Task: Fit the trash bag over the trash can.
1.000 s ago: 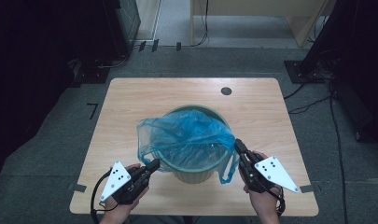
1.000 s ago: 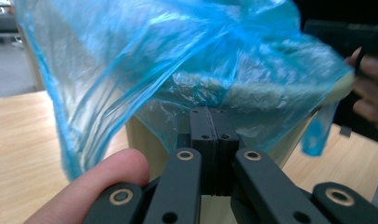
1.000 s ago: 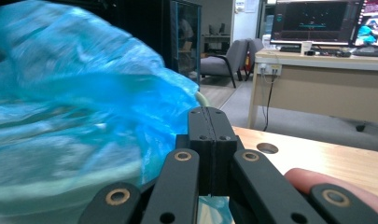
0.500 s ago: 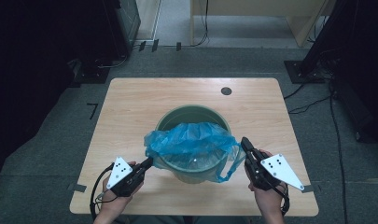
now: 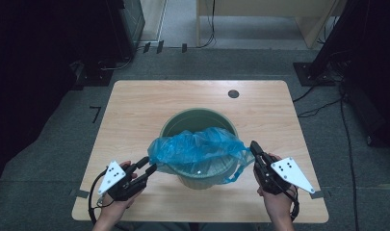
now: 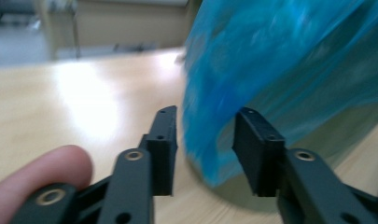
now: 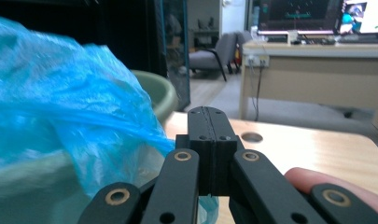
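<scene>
1. Pulling a blue bag (image 5: pixel 197 149) over the green bin (image 5: pixel 198 126) in the middle of the desk (image 5: pixel 135 103) takes two claws.
2. The right claw (image 5: pixel 254 147) is squeezed tight on the bag's edge to hold it on the rim.
3. The left claw (image 5: pixel 149 163) has just opened partway; the bag hangs loose between its jaws.
4. Both hands rest low by the bin, pointing in.

a green bin (image 5: pixel 198 126) stands mid-table (image 5: pixel 135 110), a blue bag (image 5: pixel 197 147) draped over its near rim. the left gripper (image 5: pixel 151 164), jaws just opened, sits beside the bag's left edge; the right gripper (image 5: pixel 253 147) pinches its right edge.
</scene>
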